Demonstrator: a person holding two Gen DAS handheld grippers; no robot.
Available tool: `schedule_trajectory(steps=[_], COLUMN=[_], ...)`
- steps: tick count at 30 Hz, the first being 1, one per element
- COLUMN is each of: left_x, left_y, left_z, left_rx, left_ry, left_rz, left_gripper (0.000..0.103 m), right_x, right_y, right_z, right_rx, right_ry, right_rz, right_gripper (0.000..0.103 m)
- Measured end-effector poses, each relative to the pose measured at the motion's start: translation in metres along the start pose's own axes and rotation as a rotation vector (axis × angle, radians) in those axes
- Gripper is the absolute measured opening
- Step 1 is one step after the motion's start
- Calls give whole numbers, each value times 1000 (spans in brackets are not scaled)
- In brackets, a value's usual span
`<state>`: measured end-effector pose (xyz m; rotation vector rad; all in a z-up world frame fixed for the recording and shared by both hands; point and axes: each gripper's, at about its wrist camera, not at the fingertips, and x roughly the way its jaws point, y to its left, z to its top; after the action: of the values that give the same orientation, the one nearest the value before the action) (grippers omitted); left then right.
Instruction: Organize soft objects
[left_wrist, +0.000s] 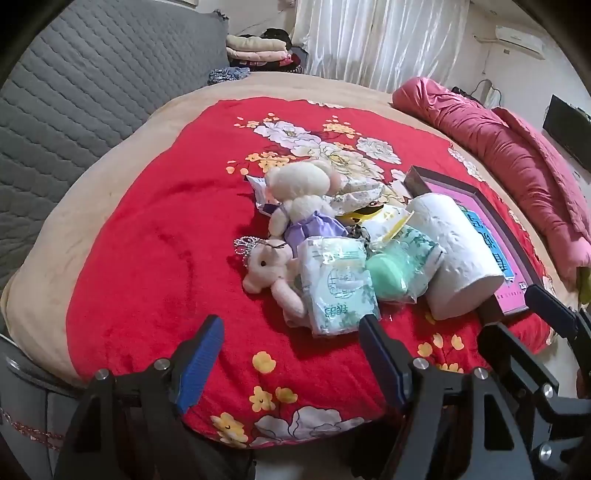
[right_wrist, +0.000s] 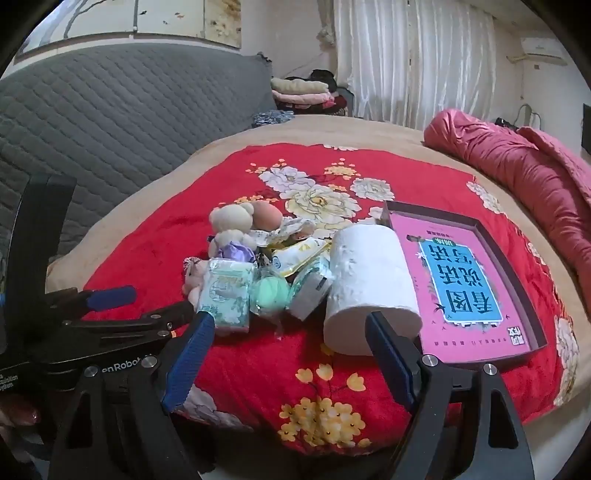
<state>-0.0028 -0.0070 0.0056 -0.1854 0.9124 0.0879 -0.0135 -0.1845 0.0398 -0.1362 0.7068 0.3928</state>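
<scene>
Red plush blanket (right_wrist: 229, 206) with white and yellow flowers covers the bed, a rolled pink quilt (right_wrist: 524, 173) lying along its far right edge and a grey quilted headboard (right_wrist: 110, 110) rising at the left. On the blanket's right side lies a shallow dark tray (right_wrist: 513, 266) holding a pink book with a blue title panel (right_wrist: 461, 280). Just left of it a white toilet paper roll (right_wrist: 365, 280) lies on its side, touching the tray's edge. Beside the roll sits the heap of soft things: green-printed tissue packs (left_wrist: 338, 284), a cream teddy bear in a lilac dress (left_wrist: 303, 199), a small pink plush toy (left_wrist: 269, 269) next to a tiny silver crown (left_wrist: 246, 245), a mint-green sponge (left_wrist: 386, 277) in clear wrap (partly tucked under the packs). Both tools hover at the blanket's near edge: the left hand-held gripper (left_wrist: 291, 354) and the right hand-held gripper (right_wrist: 288, 347) each have their blue-padded jaws spread wide, nothing between them.
</scene>
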Motion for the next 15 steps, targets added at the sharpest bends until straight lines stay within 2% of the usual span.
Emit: schedule_trajectory(steps=[15], left_x=[0], left_y=[-5], left_z=[-1], left_rx=[11], left_ry=[-6], left_rz=[8], left_gripper=[75], right_x=[0], right_y=[-1], right_z=[0], right_rx=[15], right_ry=[-7], right_rz=[-8], right_gripper=[84])
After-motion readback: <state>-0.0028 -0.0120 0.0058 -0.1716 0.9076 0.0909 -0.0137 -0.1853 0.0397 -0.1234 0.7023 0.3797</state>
